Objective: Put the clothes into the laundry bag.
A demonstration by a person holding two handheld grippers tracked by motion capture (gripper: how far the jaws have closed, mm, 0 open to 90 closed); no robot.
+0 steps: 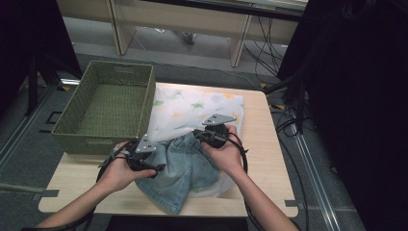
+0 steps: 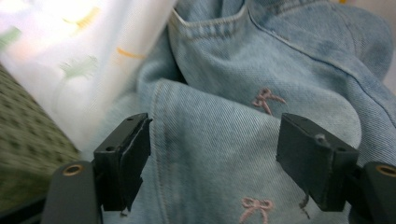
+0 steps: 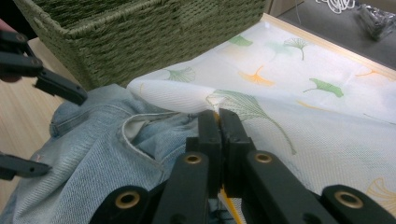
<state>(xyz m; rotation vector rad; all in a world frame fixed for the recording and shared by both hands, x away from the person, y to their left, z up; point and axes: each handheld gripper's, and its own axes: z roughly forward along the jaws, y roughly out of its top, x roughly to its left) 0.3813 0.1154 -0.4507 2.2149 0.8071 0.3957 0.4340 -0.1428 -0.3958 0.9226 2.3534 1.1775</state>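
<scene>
Two grippers work over a light-blue denim garment [image 1: 185, 168] bunched at the near middle of the wooden table [image 1: 262, 159]. Landmark: green woven basket [image 1: 113, 103], far-left on the table.

Denim: just right of the basket's near corner, lying half on a white mesh laundry bag [image 1: 192, 108] printed with green and orange ginkgo leaves. Small pink bows embroidered on the denim, seen in the left gripper view.

Left gripper [image 2: 212, 154]: jaws spread wide, nothing pinched; denim lies beyond and between them, pads not pressing it. It sits close to the basket's near wall, at the denim's left edge.

Right gripper [image 3: 218, 122]: jaws closed tight on the edge of the mesh bag, where an orange strip runs between the pads. It is right of the basket, at the denim's far edge.

Bag spreads from the basket's right wall toward the table's far-right corner.
</scene>
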